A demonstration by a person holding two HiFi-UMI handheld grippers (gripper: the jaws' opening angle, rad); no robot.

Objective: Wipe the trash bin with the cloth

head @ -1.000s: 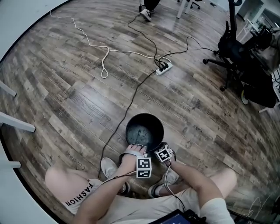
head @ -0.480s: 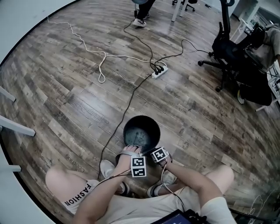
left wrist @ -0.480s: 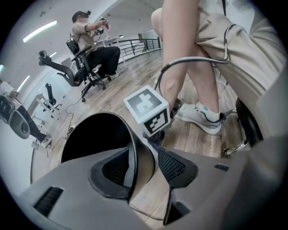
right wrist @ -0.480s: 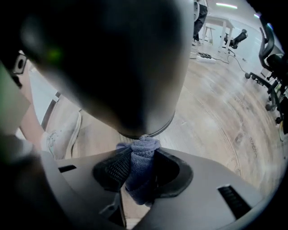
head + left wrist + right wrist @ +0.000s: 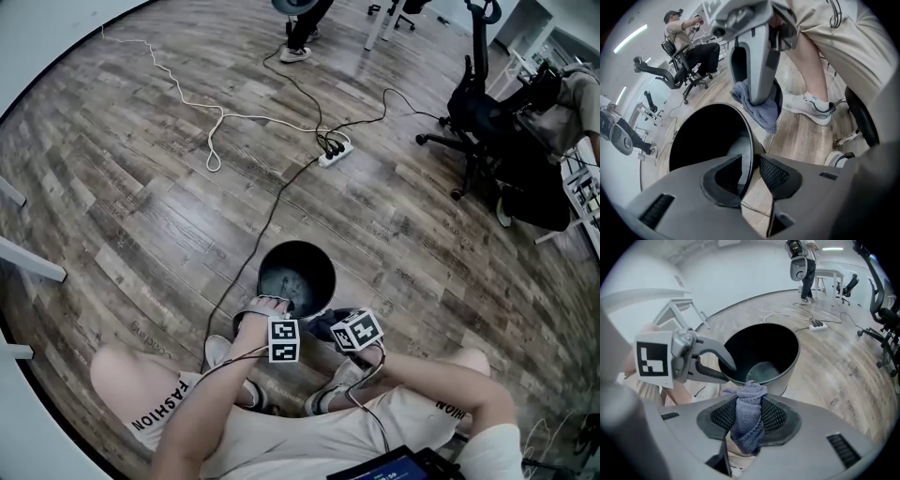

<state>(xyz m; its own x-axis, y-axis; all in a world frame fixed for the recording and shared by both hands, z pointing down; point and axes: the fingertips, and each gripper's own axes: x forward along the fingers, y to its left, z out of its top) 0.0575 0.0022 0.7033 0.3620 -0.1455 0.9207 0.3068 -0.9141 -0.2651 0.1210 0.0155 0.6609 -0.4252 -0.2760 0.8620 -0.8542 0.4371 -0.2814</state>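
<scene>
The black round trash bin [image 5: 296, 278] stands upright on the wood floor, just in front of the person's feet. My left gripper [image 5: 272, 306] straddles its near rim [image 5: 751, 140], one finger inside and one outside. Its jaws have just been closing with the rim between them, but a gap shows on both sides of it and the pads do not press. My right gripper [image 5: 749, 420] hangs above the bin's near right side, shut on a bunched grey-blue cloth [image 5: 749, 414]. The cloth [image 5: 761, 112] hangs from the right gripper [image 5: 757, 101] close to the bin's outer wall.
A black cable runs from the bin to a power strip [image 5: 335, 150], and a white cord [image 5: 211, 131] loops beyond it. Office chairs [image 5: 487, 112] stand at the back right. Someone stands at the far end [image 5: 300, 37]. The person's shoes [image 5: 225, 352] sit just behind the bin.
My right gripper has lifted with the cloth, its marker cube now larger and higher beside the bin. The left gripper has stayed at the near rim.
</scene>
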